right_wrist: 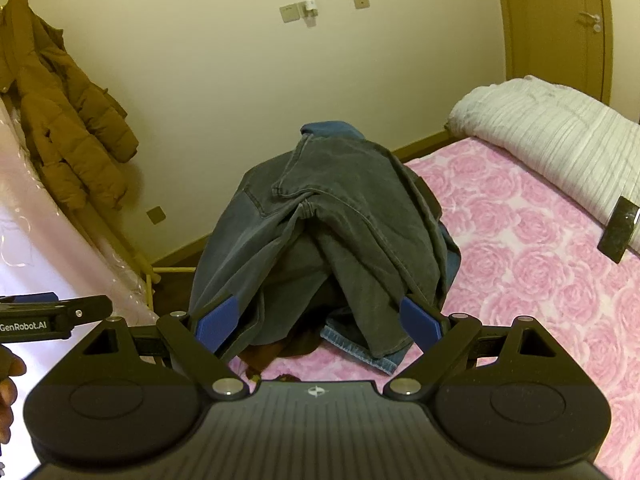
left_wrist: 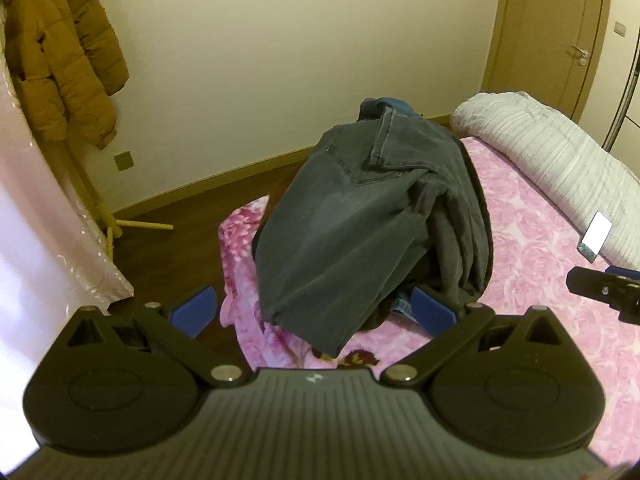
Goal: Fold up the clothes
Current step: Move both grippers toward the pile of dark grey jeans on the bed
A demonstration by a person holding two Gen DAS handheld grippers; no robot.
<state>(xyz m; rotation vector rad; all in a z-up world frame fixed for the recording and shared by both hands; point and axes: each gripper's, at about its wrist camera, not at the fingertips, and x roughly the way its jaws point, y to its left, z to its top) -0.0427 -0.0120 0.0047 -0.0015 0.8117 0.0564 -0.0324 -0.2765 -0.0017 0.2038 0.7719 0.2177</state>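
Note:
A heap of clothes lies at the corner of the bed, with dark grey jeans [left_wrist: 360, 220] [right_wrist: 332, 232] draped on top. A blue denim garment [left_wrist: 400, 306] [right_wrist: 360, 344] pokes out beneath them. My left gripper [left_wrist: 314, 309] is open, its blue pads [left_wrist: 194, 310] spread wide at the near edge of the heap. The grey hem hangs between them, unclamped. My right gripper [right_wrist: 320, 324] is also open, low against the front of the heap, and cloth overlaps both its pads [right_wrist: 422, 322]. Each gripper shows at the edge of the other's view, the right one [left_wrist: 608, 292] and the left one [right_wrist: 52, 314].
The bed has a pink rose-print sheet [left_wrist: 540, 280] [right_wrist: 540, 260]. A rolled white quilt [left_wrist: 552, 152] [right_wrist: 552, 140] lies along its far side with a phone [left_wrist: 596, 236] [right_wrist: 620, 232] propped against it. A brown coat [left_wrist: 60, 60] hangs on a wooden stand at left. A hand [right_wrist: 8, 380] shows at the left edge.

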